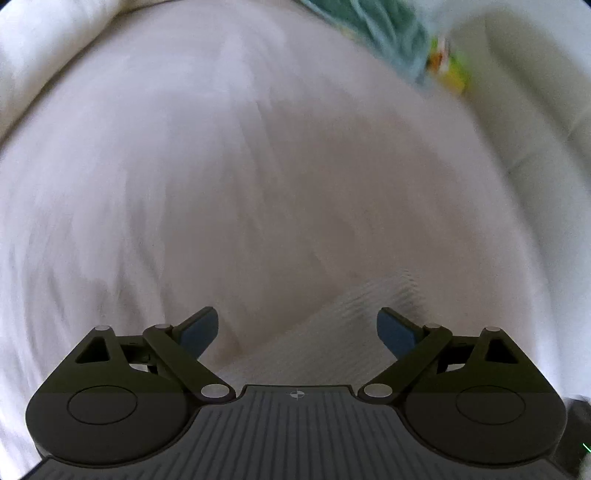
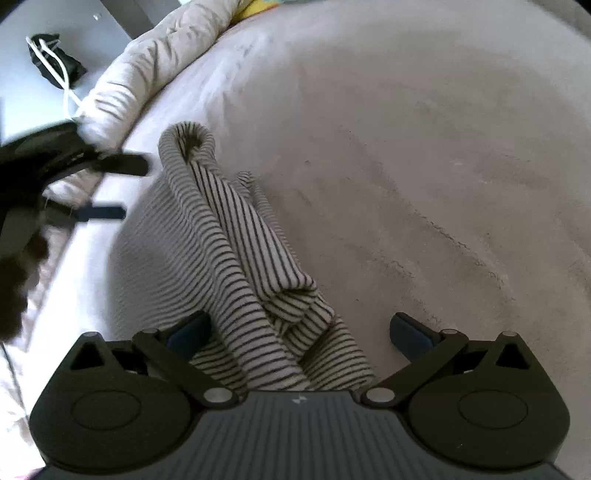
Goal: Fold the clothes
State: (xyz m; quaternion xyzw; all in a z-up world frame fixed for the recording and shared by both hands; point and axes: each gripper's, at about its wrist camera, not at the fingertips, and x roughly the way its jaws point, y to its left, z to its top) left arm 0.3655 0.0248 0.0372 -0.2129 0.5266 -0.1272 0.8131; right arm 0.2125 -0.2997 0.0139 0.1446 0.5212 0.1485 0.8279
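Observation:
A black-and-white striped garment [image 2: 236, 251] lies crumpled in a long bundle on the pale bed sheet [image 2: 406, 147]. My right gripper [image 2: 301, 332] is open, its blue-padded fingers either side of the garment's near end, not gripping it. My left gripper [image 1: 297, 328] is open and empty, above a pale, faintly striped edge of the cloth [image 1: 332, 332] on the sheet [image 1: 221, 166]. In the right wrist view the left gripper [image 2: 122, 188] shows blurred at the left, open, beside the garment's far end.
A rolled white duvet [image 2: 147, 66] lines the bed's far left edge, with floor and a black item with a white cord [image 2: 55, 62] beyond. A teal cloth [image 1: 380, 33] and a yellow-green item [image 1: 450, 66] lie at the far right, by white bedding [image 1: 535, 92].

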